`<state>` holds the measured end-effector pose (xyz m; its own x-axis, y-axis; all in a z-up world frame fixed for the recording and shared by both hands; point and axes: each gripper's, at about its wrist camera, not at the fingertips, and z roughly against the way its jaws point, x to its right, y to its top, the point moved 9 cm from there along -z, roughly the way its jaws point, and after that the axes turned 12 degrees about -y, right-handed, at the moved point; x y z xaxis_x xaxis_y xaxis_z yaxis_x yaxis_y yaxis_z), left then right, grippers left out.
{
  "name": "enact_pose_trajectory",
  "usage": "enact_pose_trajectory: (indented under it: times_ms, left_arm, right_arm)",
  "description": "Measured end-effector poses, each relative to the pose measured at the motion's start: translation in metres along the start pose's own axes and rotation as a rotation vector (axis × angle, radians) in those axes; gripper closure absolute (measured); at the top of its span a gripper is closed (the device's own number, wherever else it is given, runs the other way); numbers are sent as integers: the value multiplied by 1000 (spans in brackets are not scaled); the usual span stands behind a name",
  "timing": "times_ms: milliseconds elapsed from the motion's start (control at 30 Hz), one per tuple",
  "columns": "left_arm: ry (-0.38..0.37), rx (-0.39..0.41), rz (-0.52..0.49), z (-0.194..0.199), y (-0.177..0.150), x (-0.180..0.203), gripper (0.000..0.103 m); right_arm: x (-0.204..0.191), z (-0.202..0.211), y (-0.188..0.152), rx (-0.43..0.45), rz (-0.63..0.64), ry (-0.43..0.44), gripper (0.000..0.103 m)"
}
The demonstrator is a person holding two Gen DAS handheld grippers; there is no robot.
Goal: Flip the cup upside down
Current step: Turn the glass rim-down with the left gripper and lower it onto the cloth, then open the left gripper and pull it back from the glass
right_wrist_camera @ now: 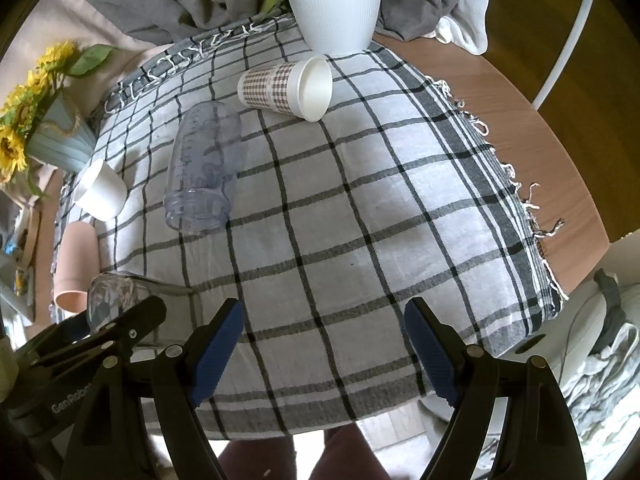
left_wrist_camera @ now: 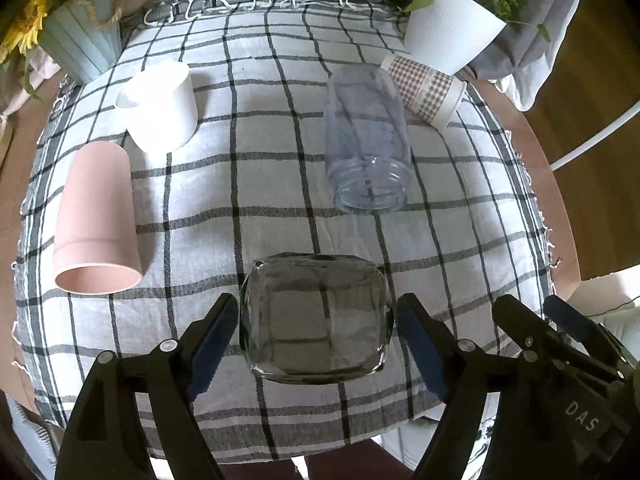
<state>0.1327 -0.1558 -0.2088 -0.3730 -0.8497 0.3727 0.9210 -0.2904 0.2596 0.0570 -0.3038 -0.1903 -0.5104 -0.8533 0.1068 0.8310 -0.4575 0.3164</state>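
Observation:
A clear square glass cup [left_wrist_camera: 316, 320] sits between the fingers of my left gripper [left_wrist_camera: 316, 340] at the near edge of the checked cloth [left_wrist_camera: 280, 184]. The jaws stand wide on either side of it; the pads [left_wrist_camera: 212, 352] look close to its walls, and contact is unclear. The glass also shows at the left in the right wrist view [right_wrist_camera: 120, 300], beside the left gripper's fingers. My right gripper [right_wrist_camera: 324, 344] is open and empty above the cloth's near edge [right_wrist_camera: 320, 408].
On the cloth lie a pink cup [left_wrist_camera: 96, 224], a clear plastic jar [left_wrist_camera: 366, 140] and a checked paper cup [left_wrist_camera: 428, 88], all on their sides. A white cup [left_wrist_camera: 160, 104] stands at the left. A white plant pot [left_wrist_camera: 452, 28] and a blue flower pot [left_wrist_camera: 84, 44] stand at the back.

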Motion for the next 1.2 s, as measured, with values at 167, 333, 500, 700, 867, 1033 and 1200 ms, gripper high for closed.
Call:
enact_pose_trajectory:
  times_ms: [167,333,500,700,867,1033,1200]
  left_arm:
    - [9,31,3,9,0,0,14]
    - [33,101,11,36,-1,2,9]
    - [97,205,14,73,-3,0,0]
    - [213,307,44,113,-15,-19,0]
    - [261,364,53,138,-26,-24,0]
    - [305,412,29,159,-32,-20,0]
    - [288,417,37,166,-44,-19,0]
  right_arm:
    - [2,7,-1,21,-1,-15,15]
    - [7,19,-1,47,-4,-35,15]
    - [4,46,2,117,13,-17,15]
    - [1,76,1,188,13,25,14]
    - [-6,97,-3,235,31,59,13]
    - [-11,117,-10,276,58,83,13]
    - [-14,129,-15,314,80,88,13]
